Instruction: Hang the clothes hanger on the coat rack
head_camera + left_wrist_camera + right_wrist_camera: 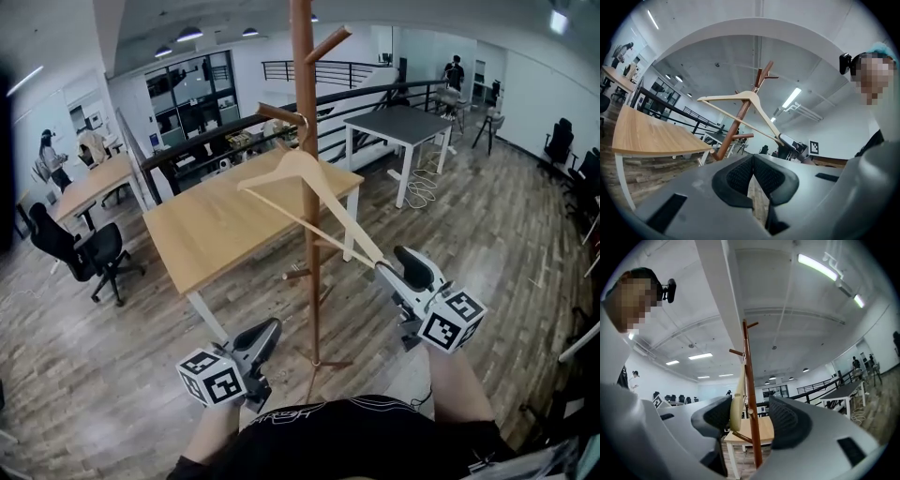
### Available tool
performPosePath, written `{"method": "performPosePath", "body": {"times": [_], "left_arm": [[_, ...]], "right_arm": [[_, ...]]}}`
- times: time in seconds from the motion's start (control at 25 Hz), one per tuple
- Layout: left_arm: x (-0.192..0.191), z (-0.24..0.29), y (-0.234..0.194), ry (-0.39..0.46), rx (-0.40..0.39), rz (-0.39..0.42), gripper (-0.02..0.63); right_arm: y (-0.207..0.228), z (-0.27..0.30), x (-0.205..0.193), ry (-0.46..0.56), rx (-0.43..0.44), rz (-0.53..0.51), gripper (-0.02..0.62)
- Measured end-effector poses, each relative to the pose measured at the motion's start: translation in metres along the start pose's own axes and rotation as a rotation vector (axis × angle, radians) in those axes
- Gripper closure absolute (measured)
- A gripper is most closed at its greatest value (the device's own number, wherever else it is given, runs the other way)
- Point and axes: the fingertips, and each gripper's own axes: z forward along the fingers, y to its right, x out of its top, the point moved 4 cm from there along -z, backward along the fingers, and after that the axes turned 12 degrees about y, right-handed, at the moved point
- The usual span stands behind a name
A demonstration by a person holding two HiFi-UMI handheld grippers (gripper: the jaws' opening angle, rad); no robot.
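Note:
The pale wooden clothes hanger has its hook over a short peg of the brown coat rack and slants down to the right. Its low right end lies between the jaws of my right gripper, which stands open. In the right gripper view the hanger rests close to the left pad, with a wide gap to the right pad and the rack pole behind. My left gripper is low, left of the pole, shut on nothing. From the left gripper I see the hanger and rack.
A light wooden table stands just behind the rack, with a grey table further back right. Black office chairs are at the left. The rack's feet spread on the wood floor close to my body.

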Motion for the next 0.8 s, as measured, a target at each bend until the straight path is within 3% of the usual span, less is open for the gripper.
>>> {"method": "performPosePath", "body": {"times": [0.2, 0.48, 0.68, 0.8], "left_arm": [[-0.011, -0.008, 0.012, -0.015, -0.032, -0.022, 0.598], [-0.013, -0.006, 0.051, 0.001, -0.049, 0.004, 0.598], [-0.039, 0.001, 0.099, -0.018, -0.043, -0.005, 0.598], [-0.059, 0.003, 0.131, -0.031, -0.033, -0.006, 0.598]], "right_arm": [[-0.007, -0.045, -0.012, -0.013, -0.07, 0.067, 0.344], [-0.036, -0.083, -0.032, -0.151, 0.03, 0.154, 0.345], [-0.044, -0.126, -0.034, -0.243, 0.099, 0.2, 0.346], [-0.046, -0.158, -0.036, -0.289, 0.088, 0.209, 0.351]]}}
